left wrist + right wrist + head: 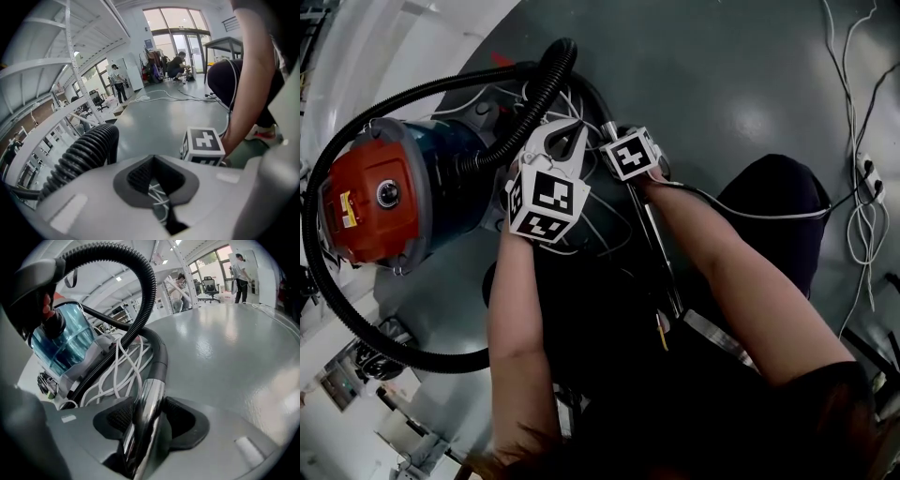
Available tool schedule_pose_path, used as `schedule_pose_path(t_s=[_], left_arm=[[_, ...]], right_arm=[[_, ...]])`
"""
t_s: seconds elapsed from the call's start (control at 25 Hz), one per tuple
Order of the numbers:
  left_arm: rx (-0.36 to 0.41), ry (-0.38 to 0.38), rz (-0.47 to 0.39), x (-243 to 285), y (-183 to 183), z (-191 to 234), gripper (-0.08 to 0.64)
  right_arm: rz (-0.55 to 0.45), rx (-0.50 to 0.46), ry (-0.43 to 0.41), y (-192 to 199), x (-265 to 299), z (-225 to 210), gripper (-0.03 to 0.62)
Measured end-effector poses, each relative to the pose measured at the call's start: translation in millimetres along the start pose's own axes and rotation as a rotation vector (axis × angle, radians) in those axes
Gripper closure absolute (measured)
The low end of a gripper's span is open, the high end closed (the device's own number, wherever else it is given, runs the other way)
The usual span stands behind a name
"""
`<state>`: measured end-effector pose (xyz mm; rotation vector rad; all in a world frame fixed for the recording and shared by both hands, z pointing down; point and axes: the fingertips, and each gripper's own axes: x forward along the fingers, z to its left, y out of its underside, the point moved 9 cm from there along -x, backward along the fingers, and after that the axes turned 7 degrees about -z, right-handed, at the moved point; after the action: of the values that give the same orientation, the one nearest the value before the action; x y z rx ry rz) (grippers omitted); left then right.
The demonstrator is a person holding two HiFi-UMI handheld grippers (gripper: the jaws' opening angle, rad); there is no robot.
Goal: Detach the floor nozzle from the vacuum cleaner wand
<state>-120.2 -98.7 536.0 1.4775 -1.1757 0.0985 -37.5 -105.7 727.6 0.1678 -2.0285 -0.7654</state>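
Securing step before separation: the right gripper (147, 420) has its jaws clamped on the polished chrome vacuum wand (149, 394) just below its dark grey hose cuff, while the left gripper (157, 178), jaws pressed together on nothing, hovers beside the black corrugated hose (356, 309). The wand's long axis runs diagonally in the head view, its upper end towards the orange-and-blue canister (370, 202) on the grey floor and its lower end lost in shadow at the person's legs. The floor nozzle cannot be made out there, so the free gripper would probably need to find and grasp it.
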Motion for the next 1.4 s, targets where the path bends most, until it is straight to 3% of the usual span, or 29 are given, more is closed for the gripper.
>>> schedule_pose_path(t_s=[0.2, 0.44, 0.64, 0.8, 1.0, 1.4], left_arm=[[-0.002, 0.001, -0.006, 0.0, -0.6, 1.4, 0.552], [-0.061, -0.010, -0.012, 4.6, -3.5, 6.2, 0.552], [-0.123, -0.014, -0.026, 4.9, -6.6, 7.3, 0.552], [-0.166, -0.009, -0.046, 6.2, -8.7, 5.1, 0.552], [-0.209, -0.034, -0.058, 12.2, -11.9, 7.0, 0.552], [-0.533, -0.052, -0.167, 58.3, -47.6, 10.0, 0.549]], right_arm=[[-0.005, 0.020, 0.030, -3.2, -10.1, -15.6, 0.371], [-0.039, 0.104, 0.141, -5.4, -30.6, -65.0, 0.372], [0.010, 0.006, 0.136, -7.6, -27.0, -63.7, 0.355], [0.062, -0.035, 0.199, -11.6, -21.3, -60.4, 0.366], [-0.010, 0.090, 0.192, -18.5, -37.1, -71.8, 0.411], [-0.195, 0.193, 0.187, -38.1, -111.6, -91.8, 0.423]])
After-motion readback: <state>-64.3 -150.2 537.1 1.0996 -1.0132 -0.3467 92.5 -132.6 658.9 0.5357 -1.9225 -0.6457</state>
